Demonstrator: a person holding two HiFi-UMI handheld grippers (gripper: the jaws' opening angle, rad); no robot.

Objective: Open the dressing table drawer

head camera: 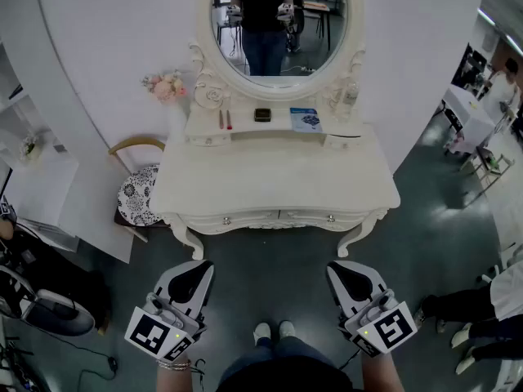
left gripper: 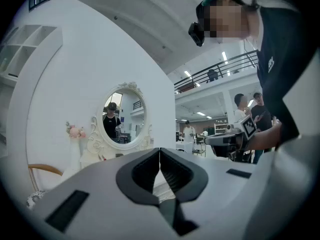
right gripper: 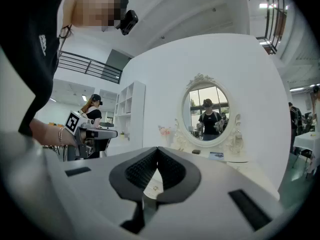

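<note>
Judging progress: the task is not yet started. The dressing table [head camera: 270, 174] stands ahead against the white wall. Both drawers in its front apron sit flush and closed, each with a small knob: left front drawer [head camera: 226, 219], right front drawer [head camera: 330, 217]. I cannot tell which of the two is meant.

Left gripper [head camera: 194, 272]: held low by the person's body, pointing level at the table and well apart from it. Its own view shows the jaws clenched tip to tip with nothing between them [left gripper: 160, 151].

Right gripper [head camera: 350, 272]: the same posture on the other side, jaws also together and empty [right gripper: 158, 150]. Neither tool touches a knob.

Left to do, as I read it: approach the table, part one set of jaws, grip a knob and pull the drawer out.

Containers:
- Front drawers: closed, contents hidden.
- Small upper drawers [head camera: 211, 140] under the mirror shelf, one at each end: both look closed, contents hidden.
- Mirror shelf (open): two slim sticks [head camera: 225, 119], a small dark box [head camera: 262, 114] and a blue card [head camera: 306, 119].
- Main tabletop: bare.

A chair [head camera: 139, 194] with a patterned seat stands just beside the table's left end.
</note>
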